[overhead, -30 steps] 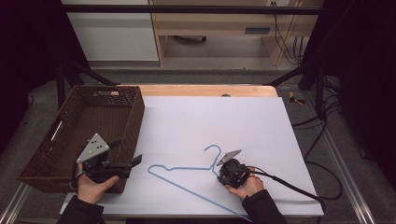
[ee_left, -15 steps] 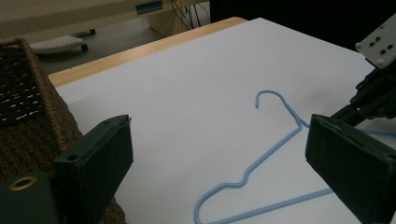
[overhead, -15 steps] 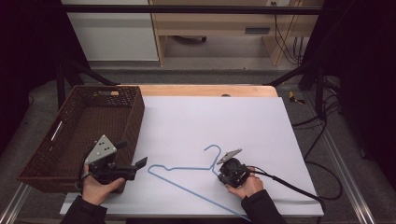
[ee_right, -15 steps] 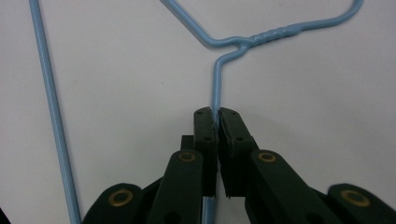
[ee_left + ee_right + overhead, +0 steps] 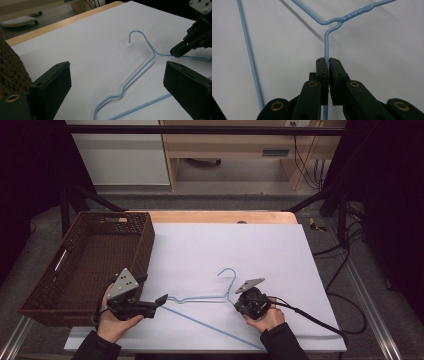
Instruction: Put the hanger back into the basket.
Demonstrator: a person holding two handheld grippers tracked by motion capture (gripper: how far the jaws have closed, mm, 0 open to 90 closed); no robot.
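Hanger pinned, second grip pending

Right gripper [image 5: 328,65] clamps the blue hanger [image 5: 200,298] below its neck; left gripper [image 5: 117,82] gapes empty beside its shoulder.

Right gripper [image 5: 239,304] hides part of hanger [image 5: 200,298].
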